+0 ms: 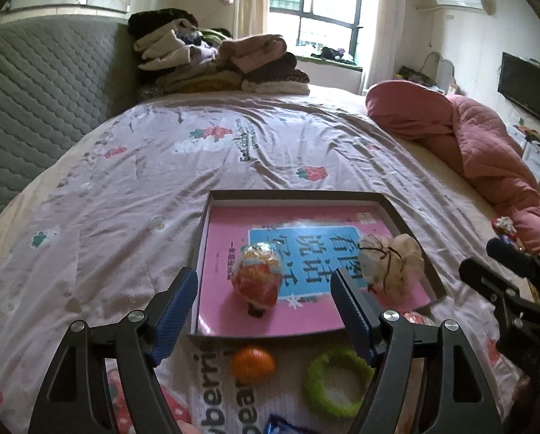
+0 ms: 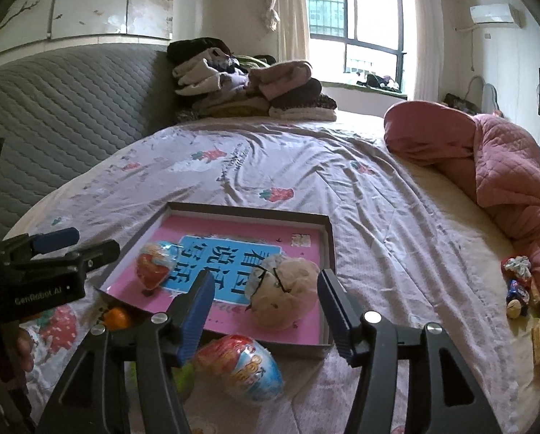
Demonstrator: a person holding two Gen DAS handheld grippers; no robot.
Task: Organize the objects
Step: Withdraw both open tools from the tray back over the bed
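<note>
L gripper [image 1: 262,311] jaws wide, nothing held; foil egg [image 1: 259,276] just ahead of it in tray [image 1: 295,195], orange [image 1: 252,364] under it. R gripper [image 2: 262,307] jaws apart, empty; cream pouch [image 2: 282,293] ahead in tray, 2nd egg [image 2: 241,365] below, outside.

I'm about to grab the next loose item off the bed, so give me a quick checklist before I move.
1. Left gripper empty, open: ok.
2. Right gripper empty, open: ok.
3. Tray has free room beside the foil egg and the beige pouch: ok.
4. Loose items near the tray's front edge, within view: tangerine, green ring, second foil egg: ok.
5. More small items by the pink quilt identified: cannot tell.
</note>
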